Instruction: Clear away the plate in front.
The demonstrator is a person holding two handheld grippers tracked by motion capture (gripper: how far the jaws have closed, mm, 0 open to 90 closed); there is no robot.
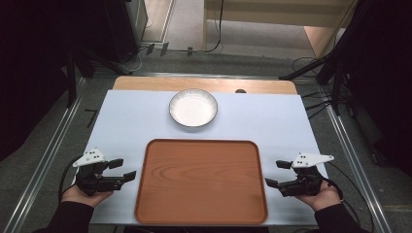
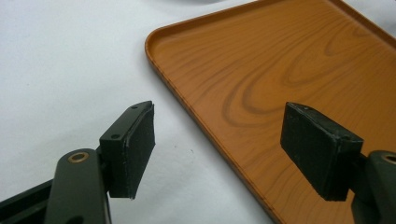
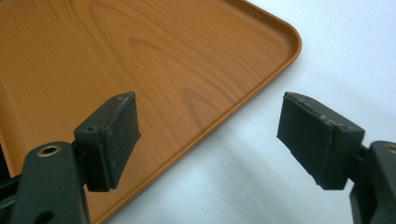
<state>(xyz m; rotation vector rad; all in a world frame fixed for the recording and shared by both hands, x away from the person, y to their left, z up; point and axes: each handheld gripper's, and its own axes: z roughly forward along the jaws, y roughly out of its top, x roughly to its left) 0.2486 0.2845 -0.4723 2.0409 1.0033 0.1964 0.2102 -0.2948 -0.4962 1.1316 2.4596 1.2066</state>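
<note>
Forearms: two dark sleeves come in at the near edge of the high view, each hand wrapped round a tool.
Left hand-held gripper (image 1: 126, 170): black, matt, with a grey three-cornered plate on top; jaws stand well apart, nothing between them, just beside the tray's left rim.
Right hand-held gripper (image 1: 275, 174): same build; jaws spread wide and bare, just beside the tray's right rim.
Jaw pads (image 2: 138, 150): flat rubbery black blocks, dull and slightly scuffed.
Rectangular orange-brown wood-grain tray (image 1: 201, 180): rounded corners, low raised lip, smooth surface with swirling grain; lies flat between the two grippers at the near middle of the worktop.
Worktop (image 1: 126, 121): covered by a smooth white sheet.
Round white bowl with a silvery rim (image 1: 193, 108): sits just beyond the tray's far edge, apart from it.
</note>
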